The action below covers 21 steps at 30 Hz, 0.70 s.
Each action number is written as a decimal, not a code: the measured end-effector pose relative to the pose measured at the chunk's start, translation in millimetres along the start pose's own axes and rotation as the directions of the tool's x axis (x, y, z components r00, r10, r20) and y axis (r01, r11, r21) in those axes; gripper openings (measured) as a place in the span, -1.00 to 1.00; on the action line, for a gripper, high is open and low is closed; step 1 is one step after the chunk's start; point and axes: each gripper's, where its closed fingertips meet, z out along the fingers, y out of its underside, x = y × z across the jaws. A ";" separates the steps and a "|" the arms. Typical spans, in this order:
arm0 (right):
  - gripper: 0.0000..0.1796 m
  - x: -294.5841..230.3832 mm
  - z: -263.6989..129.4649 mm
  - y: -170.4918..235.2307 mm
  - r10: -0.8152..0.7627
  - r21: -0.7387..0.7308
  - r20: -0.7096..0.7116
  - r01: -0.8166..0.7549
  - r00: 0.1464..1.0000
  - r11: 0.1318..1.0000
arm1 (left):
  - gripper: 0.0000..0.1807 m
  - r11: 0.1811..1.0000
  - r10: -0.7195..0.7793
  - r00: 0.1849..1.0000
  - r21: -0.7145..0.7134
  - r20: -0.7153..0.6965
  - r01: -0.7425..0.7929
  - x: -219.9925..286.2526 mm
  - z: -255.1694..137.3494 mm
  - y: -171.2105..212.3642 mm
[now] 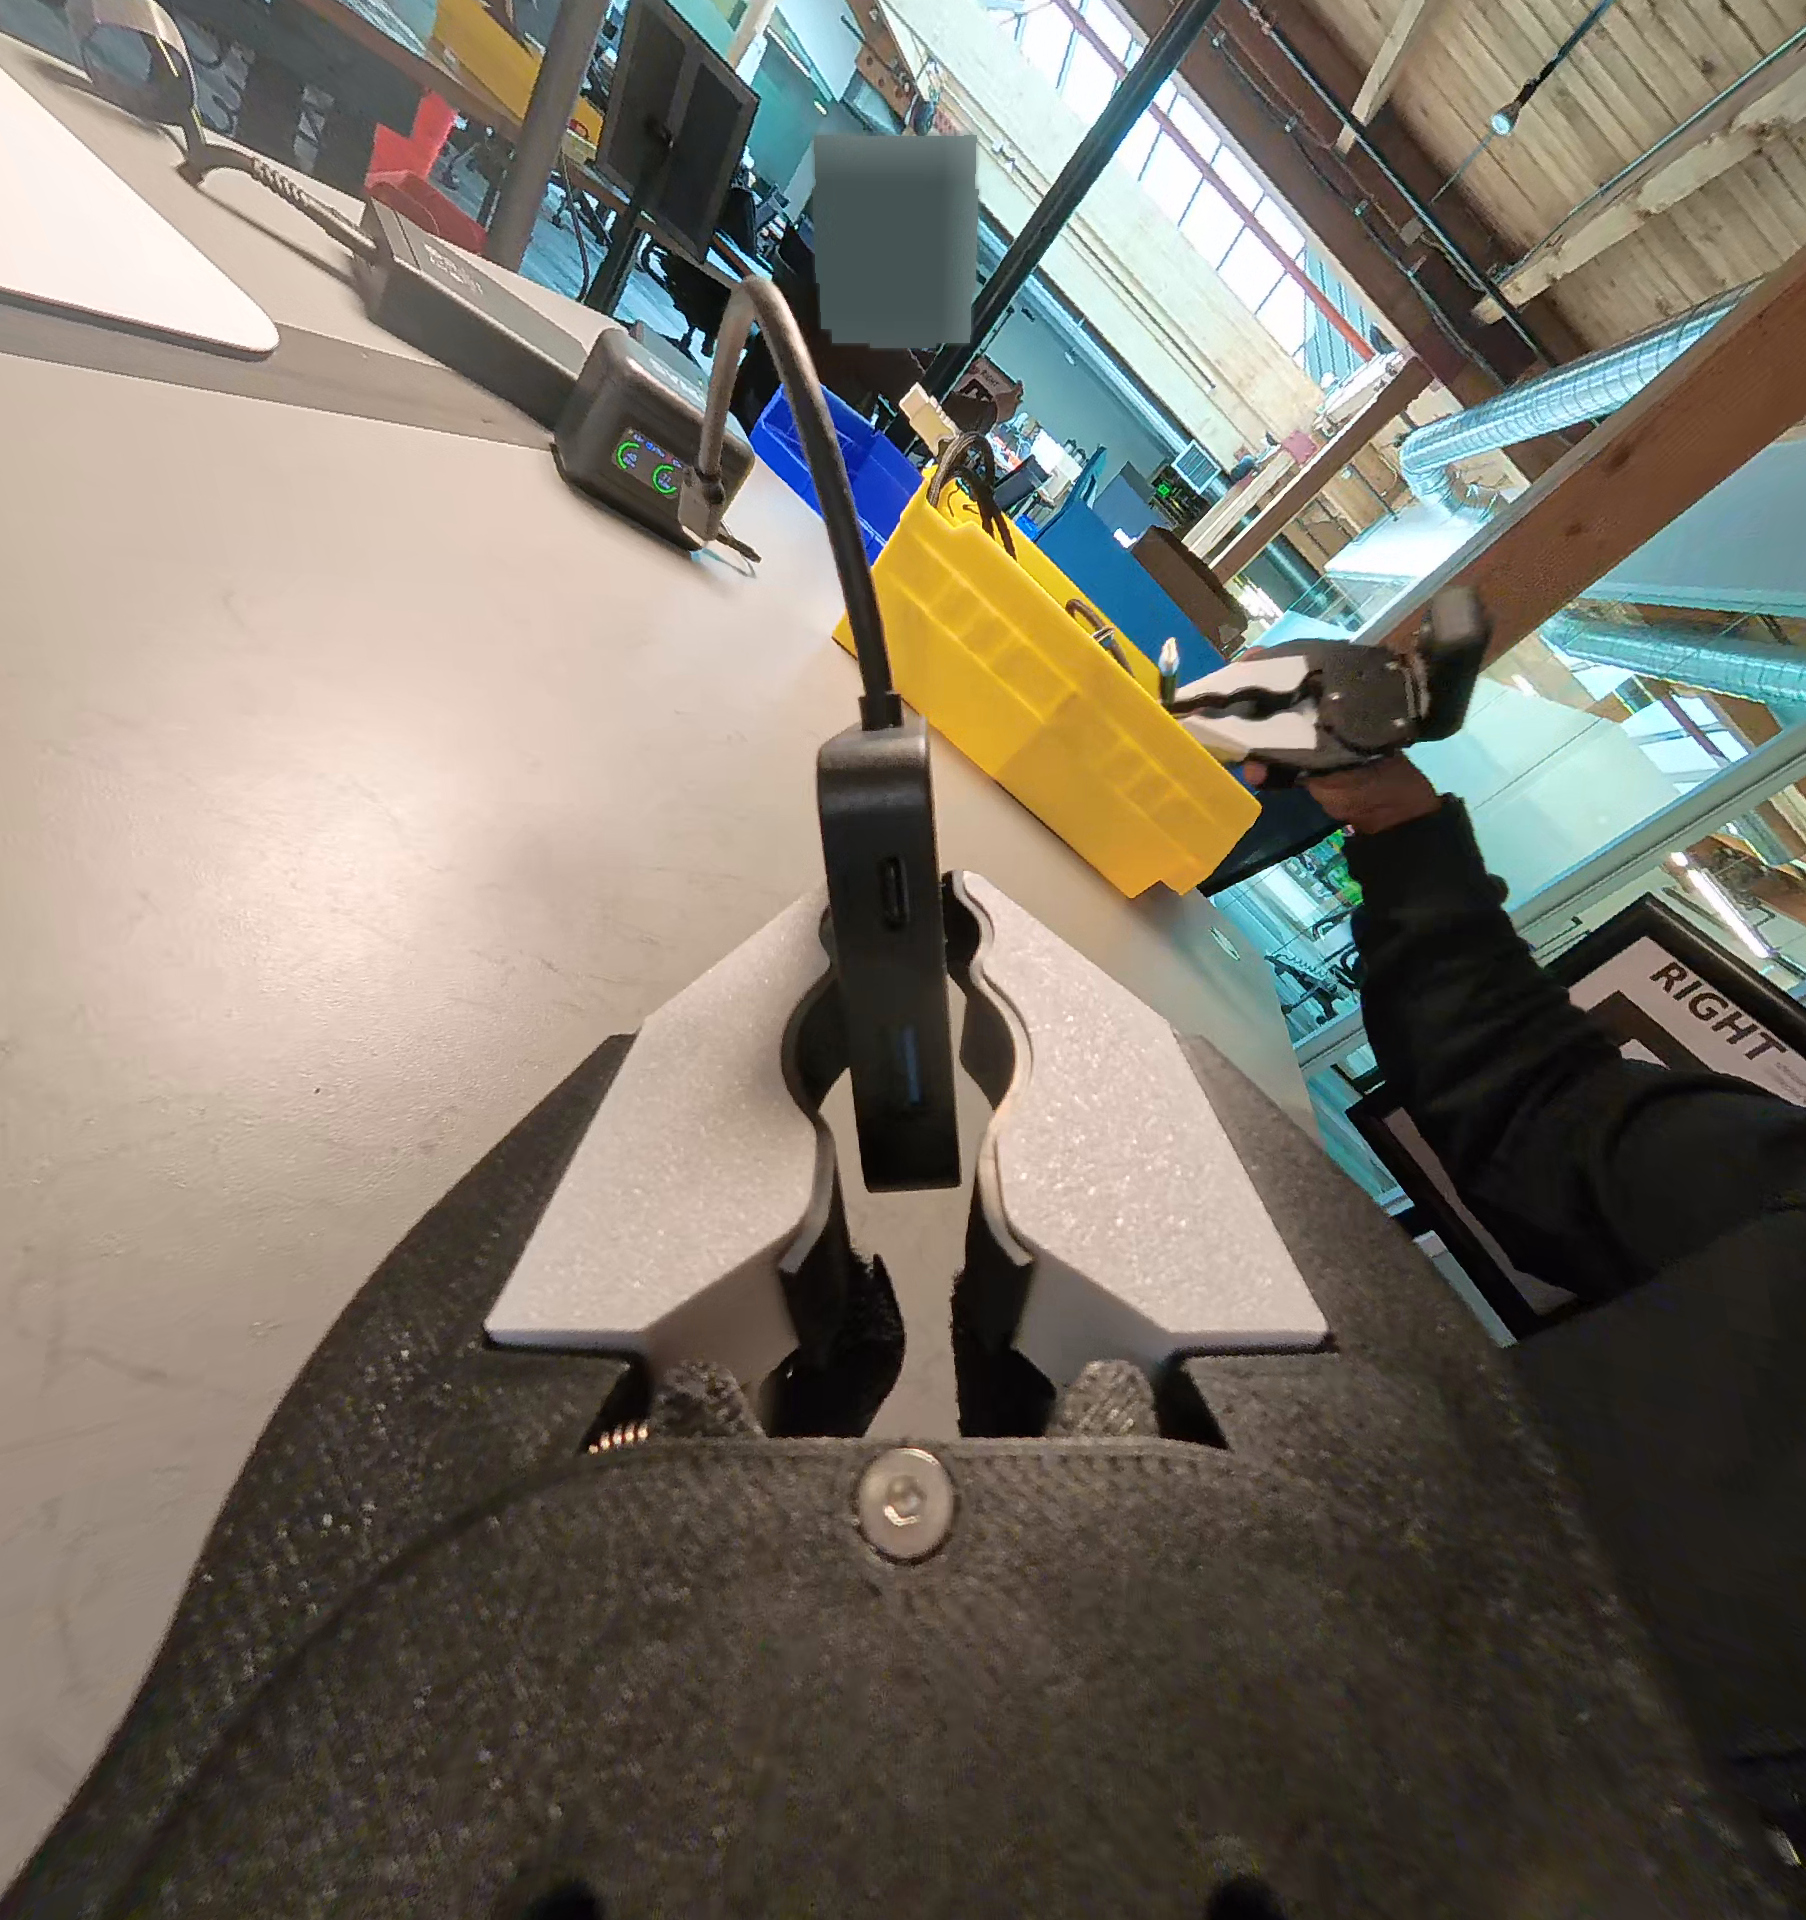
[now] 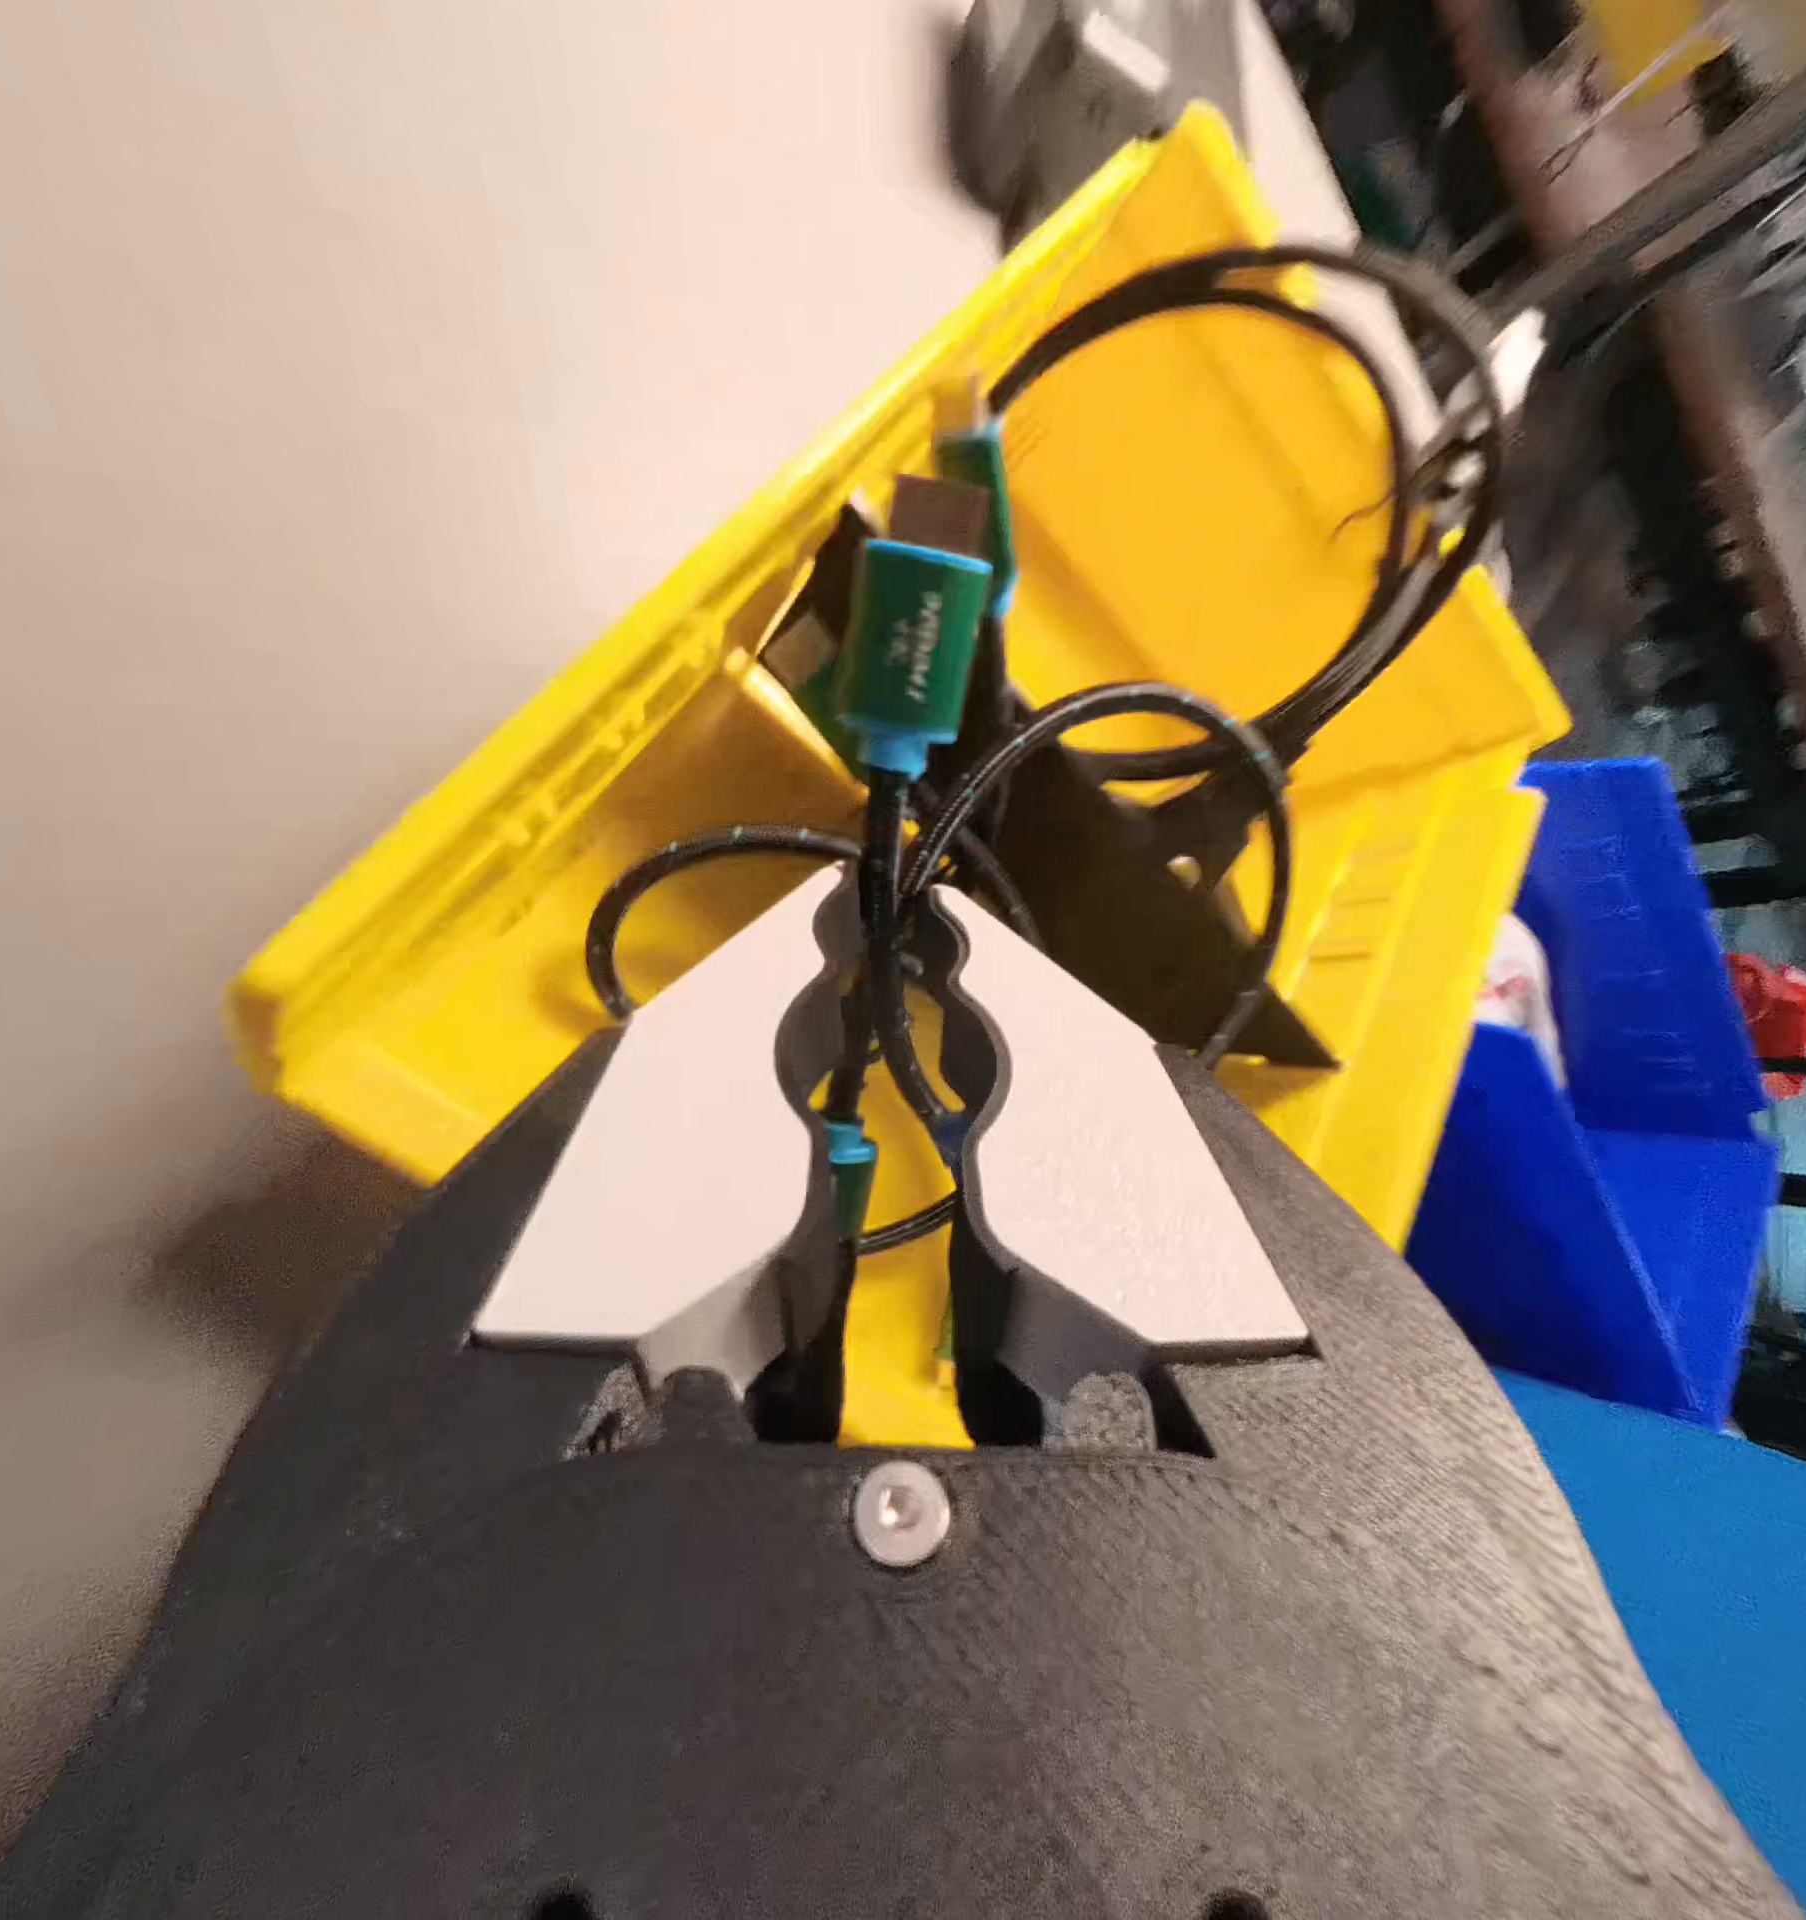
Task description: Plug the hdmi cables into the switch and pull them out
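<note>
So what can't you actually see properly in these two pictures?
- Left wrist view: the switch lower end sits between the left claw fingers; its far faces are turned away.
- Right wrist view: motion blur smears the yellow bin.
- The cables tangle; their number is unclear.

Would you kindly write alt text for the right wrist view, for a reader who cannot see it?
The right gripper is closed on a bundle of braided black cables with a green plug sticking up, above a yellow bin on a pale table. A blue bin stands beside it.
</note>
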 end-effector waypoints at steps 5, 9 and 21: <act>-0.68 0.1 -13.3 -11.0 0.021 0.045 -0.019 -0.020 1.000 0.999 | -0.85 1.000 0.005 1.000 -0.017 -0.006 -0.005 1.5 1.5 2.4; -0.67 3.0 -35.6 -37.6 0.027 0.113 -0.052 -0.021 0.998 0.993 | -0.85 0.999 0.021 1.000 -0.038 -0.007 -0.021 3.4 3.4 5.6; -0.66 -157.2 19.0 -252.6 -0.091 0.492 0.327 -0.087 0.941 0.866 | -0.85 0.938 0.325 0.944 -0.108 -0.059 -0.329 36.7 17.8 24.2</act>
